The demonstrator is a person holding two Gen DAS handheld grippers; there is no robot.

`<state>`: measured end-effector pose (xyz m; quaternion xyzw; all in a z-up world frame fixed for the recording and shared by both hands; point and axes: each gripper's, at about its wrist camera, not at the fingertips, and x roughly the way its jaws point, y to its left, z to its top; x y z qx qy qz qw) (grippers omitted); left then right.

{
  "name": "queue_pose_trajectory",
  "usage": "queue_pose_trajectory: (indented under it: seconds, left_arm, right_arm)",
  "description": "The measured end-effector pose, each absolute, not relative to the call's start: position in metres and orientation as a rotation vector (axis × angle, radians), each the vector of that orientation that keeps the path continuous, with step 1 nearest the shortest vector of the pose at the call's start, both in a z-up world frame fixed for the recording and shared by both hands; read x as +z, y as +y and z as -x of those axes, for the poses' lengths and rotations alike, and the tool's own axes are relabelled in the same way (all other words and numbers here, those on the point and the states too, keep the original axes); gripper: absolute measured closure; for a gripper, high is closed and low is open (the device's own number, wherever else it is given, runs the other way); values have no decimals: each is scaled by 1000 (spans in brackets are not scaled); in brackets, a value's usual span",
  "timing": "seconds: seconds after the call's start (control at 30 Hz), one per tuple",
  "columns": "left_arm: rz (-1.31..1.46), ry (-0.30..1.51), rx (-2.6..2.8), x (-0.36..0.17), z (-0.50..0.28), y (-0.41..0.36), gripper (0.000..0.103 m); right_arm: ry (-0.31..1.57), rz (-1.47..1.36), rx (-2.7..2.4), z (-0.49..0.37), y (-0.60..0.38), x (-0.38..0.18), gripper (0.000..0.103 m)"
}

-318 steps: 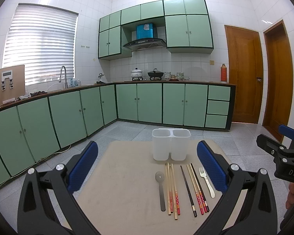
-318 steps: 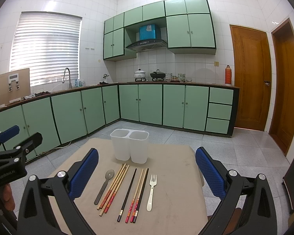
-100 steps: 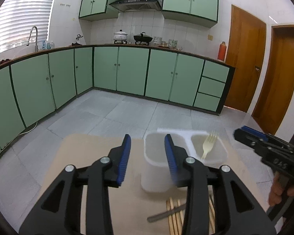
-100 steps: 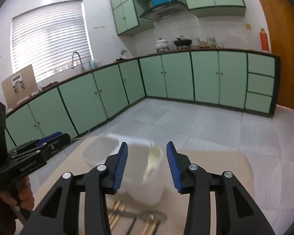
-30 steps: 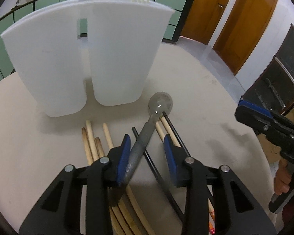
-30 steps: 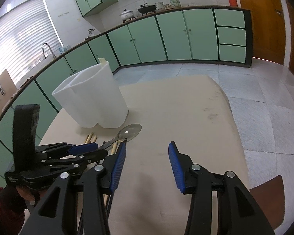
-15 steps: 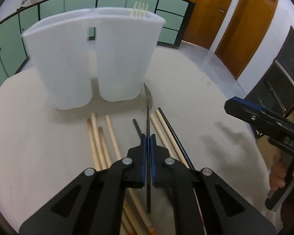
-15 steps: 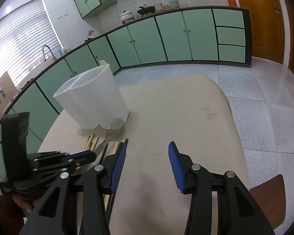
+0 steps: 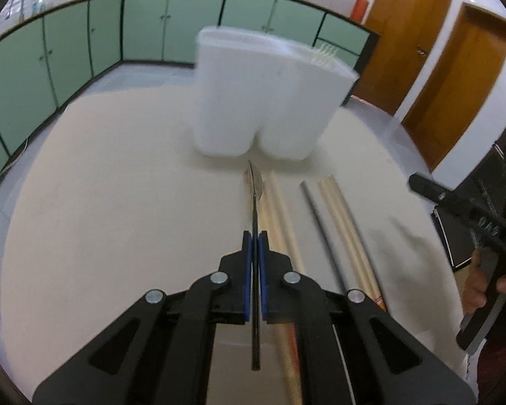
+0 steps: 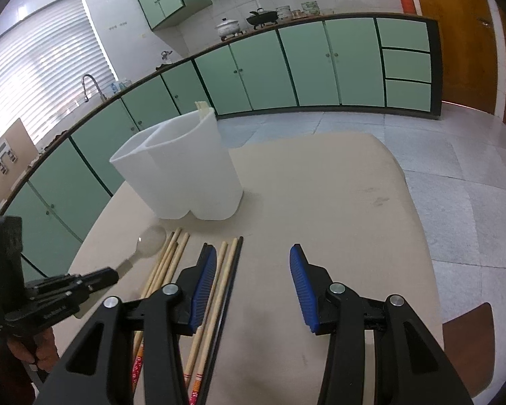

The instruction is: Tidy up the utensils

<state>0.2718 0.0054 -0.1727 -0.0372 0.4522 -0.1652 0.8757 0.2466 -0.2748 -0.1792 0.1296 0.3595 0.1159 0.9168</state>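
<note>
My left gripper (image 9: 254,236) is shut on the handle of a metal spoon (image 9: 255,182), which shows edge-on and points at the white two-compartment holder (image 9: 266,101). In the right wrist view the spoon's bowl (image 10: 150,239) hangs left of the chopsticks (image 10: 172,260), sticking out of the left gripper (image 10: 109,275). A white fork (image 9: 324,52) stands in the holder's right compartment, tines up. Several chopsticks (image 9: 340,216) lie on the beige table to the right of the spoon. My right gripper (image 10: 253,253) is open above the table with nothing between its fingers.
The holder (image 10: 185,168) stands at the far left part of the beige table (image 10: 337,202). A hand (image 9: 489,280) holds the right gripper at the table's right edge. Green cabinets and a tiled floor lie beyond. A chair seat (image 10: 469,330) shows at lower right.
The left gripper shut on the spoon's handle, lifted it and carried it left, off the chopsticks, turning it edge-on. The right gripper has stayed where it was.
</note>
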Motion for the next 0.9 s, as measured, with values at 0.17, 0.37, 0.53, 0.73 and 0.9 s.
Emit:
queue_pose_trajectory:
  seconds: [0.17, 0.37, 0.53, 0.73, 0.9]
  left_arm:
    - [74, 1015, -301, -189, -267, 32, 94]
    - [82, 990, -274, -181, -281, 37, 61]
    - [63, 1002, -232, -181, -307, 32, 61]
    - [19, 1034, -220, -189, -327, 18, 62]
    - [15, 1047, -209, -194, -335, 14, 61]
  right_arm:
    - [740, -253, 250, -245, -267, -177, 58]
    - [740, -248, 250, -245, -265, -176, 58]
    - [744, -241, 254, -246, -266, -176, 58]
    - [748, -246, 258, -252, -266, -179, 58]
    - [753, -249, 264, -256, -265, -183, 58]
